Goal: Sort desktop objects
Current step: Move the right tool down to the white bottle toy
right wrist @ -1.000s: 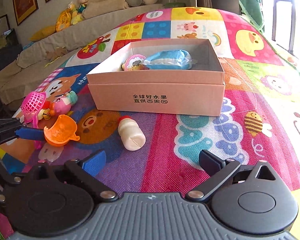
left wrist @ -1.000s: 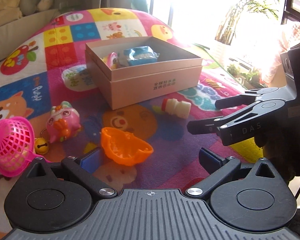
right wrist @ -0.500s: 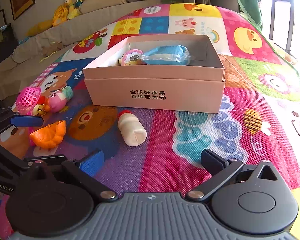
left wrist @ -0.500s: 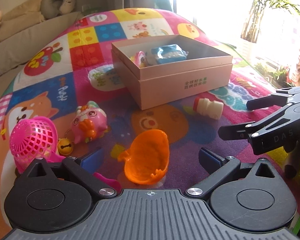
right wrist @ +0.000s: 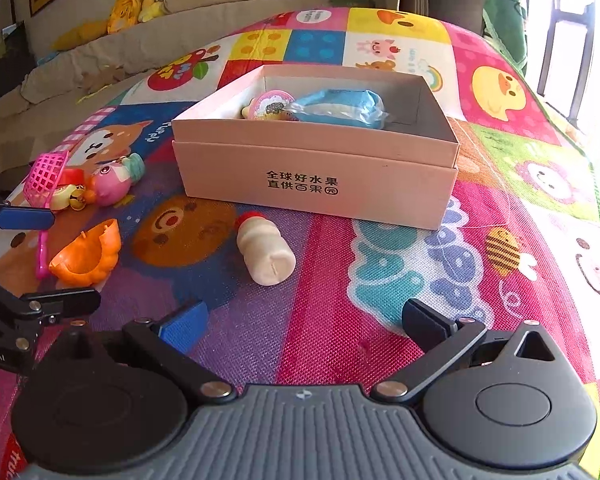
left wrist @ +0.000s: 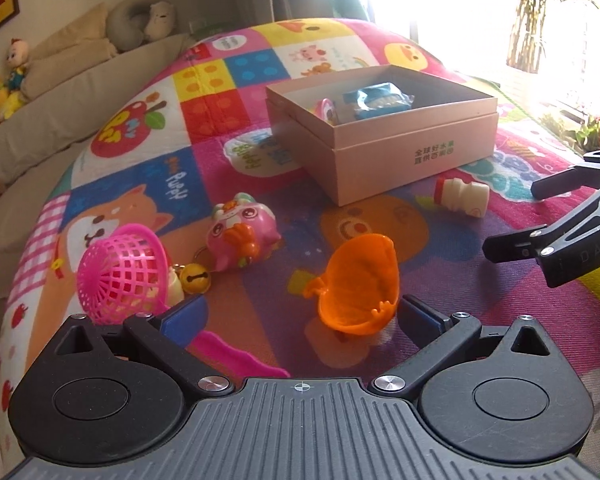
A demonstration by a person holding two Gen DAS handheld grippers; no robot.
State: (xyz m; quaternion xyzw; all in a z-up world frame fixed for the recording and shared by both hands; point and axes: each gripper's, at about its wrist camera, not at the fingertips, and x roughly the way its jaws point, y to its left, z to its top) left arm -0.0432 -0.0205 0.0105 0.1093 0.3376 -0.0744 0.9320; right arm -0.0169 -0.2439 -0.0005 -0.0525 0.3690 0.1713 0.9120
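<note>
Tipped up from lying flat, the orange scoop (left wrist: 358, 282) now leans on its edge against the right pad of the left gripper (left wrist: 300, 316), whose jaws stand open and grip nothing. It could roll off the pad before they close. The right gripper (right wrist: 302, 322), jaws also open, is short of the white bottle (right wrist: 266, 252) lying near the pink box (right wrist: 320, 176) mid-mat; box contents are partly hidden by its wall.

Left wrist cam sat low at the play mat (left wrist: 228, 92), facing the pink box (left wrist: 412, 152) from its left corner. Right wrist cam faced the box front, nearer. Both shared box, orange shell (right wrist: 85, 255), milk bottle (right wrist: 266, 254).
</note>
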